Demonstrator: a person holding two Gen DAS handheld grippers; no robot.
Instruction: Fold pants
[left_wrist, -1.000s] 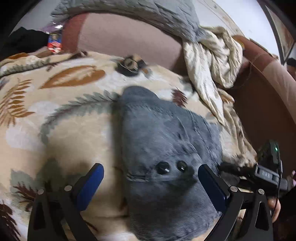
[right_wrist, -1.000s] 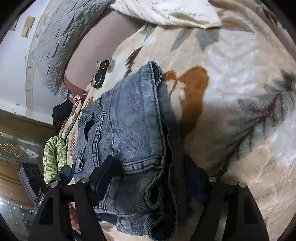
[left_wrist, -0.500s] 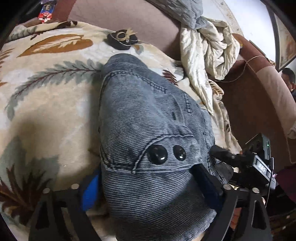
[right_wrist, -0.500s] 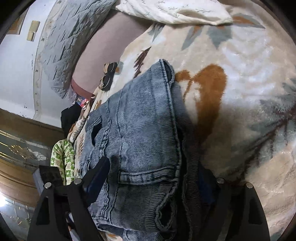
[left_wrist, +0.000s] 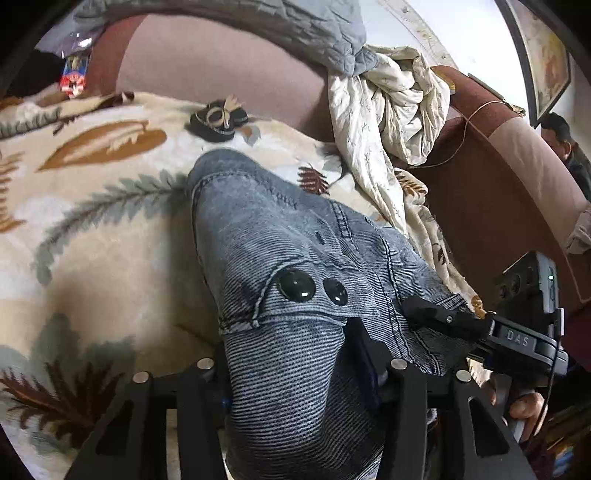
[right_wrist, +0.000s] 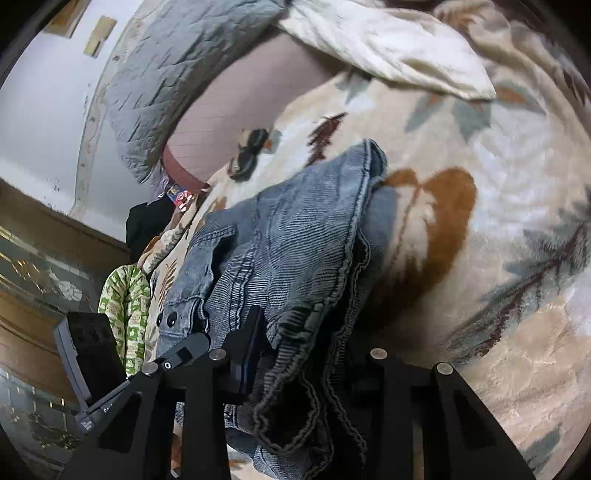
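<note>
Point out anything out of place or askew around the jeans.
The jeans are bunched unevenly, layers not lined up, with both tools, left and right, shut on them. A small dark hair accessory lies loose on the blanket, and a crumpled cream sheet spills over its edge.

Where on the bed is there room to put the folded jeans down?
Bare leaf-print blanket lies left of the jeans, and more on their other side. It is crowded near the headboard: black hair clips and a crumpled cream sheet.

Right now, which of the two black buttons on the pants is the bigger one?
The left button in the left wrist view, nearest the pocket seam's curve. The one beside it is smaller. Both sit on the pants just beyond the left hand-held gripper.
</note>
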